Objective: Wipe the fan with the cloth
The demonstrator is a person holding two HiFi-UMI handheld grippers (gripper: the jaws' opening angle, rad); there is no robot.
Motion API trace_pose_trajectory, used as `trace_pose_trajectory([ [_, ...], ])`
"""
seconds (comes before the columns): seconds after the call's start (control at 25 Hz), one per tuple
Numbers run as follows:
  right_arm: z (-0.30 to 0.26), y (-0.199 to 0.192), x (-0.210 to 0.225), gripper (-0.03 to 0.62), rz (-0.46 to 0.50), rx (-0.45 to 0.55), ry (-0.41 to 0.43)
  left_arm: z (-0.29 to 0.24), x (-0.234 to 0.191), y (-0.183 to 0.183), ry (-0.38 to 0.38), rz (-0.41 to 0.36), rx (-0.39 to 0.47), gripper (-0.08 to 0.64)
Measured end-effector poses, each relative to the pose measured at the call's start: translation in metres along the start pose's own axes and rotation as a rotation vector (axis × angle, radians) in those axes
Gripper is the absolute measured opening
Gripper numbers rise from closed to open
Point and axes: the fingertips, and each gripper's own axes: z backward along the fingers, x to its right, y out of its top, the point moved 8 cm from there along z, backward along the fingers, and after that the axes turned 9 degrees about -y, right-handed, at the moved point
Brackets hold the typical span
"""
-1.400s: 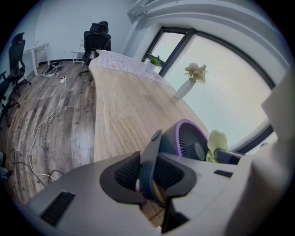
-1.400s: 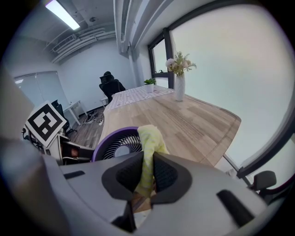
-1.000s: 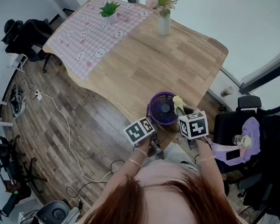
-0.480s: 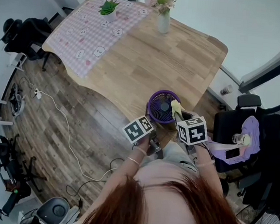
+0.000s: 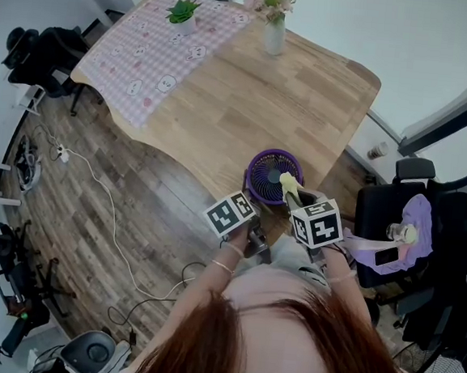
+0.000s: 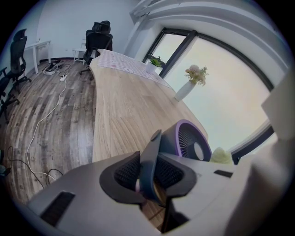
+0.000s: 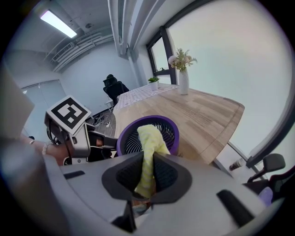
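Wooden table holds a purple fan at its edge. Left gripper clamps its stand; right gripper clamps a yellow cloth over the grille.

The place reads as an office meeting room. A long, light wooden table fills the middle, with black swivel office chairs at its side and far end. Tall dark-framed windows line one wall, and a strip ceiling light hangs beside exposed grey ceiling pipes. A white cable trails over the dark wood-plank floor, and a small white desk stands against the wall.
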Motion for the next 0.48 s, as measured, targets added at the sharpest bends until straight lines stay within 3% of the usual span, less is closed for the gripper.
trace_pose_trajectory([
  [0.48, -0.004, -0.003, -0.018, 0.043, 0.041, -0.026, 0.091, -0.001, 0.0, -0.001, 0.003, 0.003, -0.001, 0.091],
])
